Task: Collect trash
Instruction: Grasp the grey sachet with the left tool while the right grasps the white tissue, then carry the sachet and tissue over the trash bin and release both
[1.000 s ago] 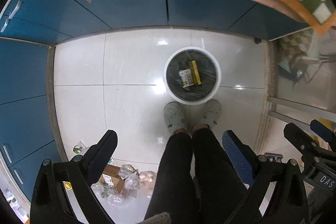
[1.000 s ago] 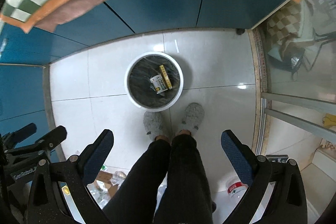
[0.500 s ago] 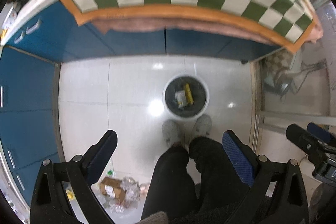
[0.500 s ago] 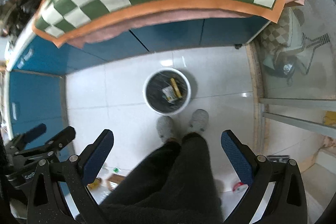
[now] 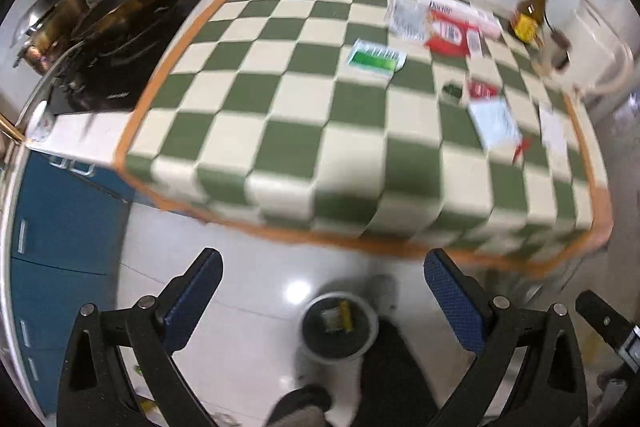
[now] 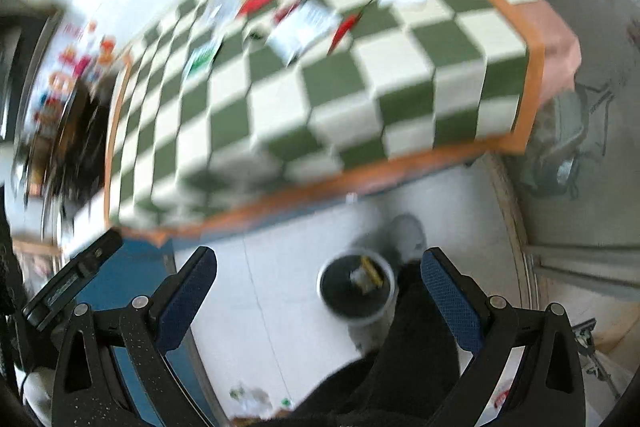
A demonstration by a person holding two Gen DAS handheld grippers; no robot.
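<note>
Lying scattered on the checkered cloth (image 5: 304,131): flat, crumpled wrappers (image 5: 376,58).

Both views tilt up from the floor: the checkered cloth (image 5: 328,131) with its scattered wrappers (image 5: 376,58) now fills them, and the bin (image 5: 339,330) drops low.
</note>
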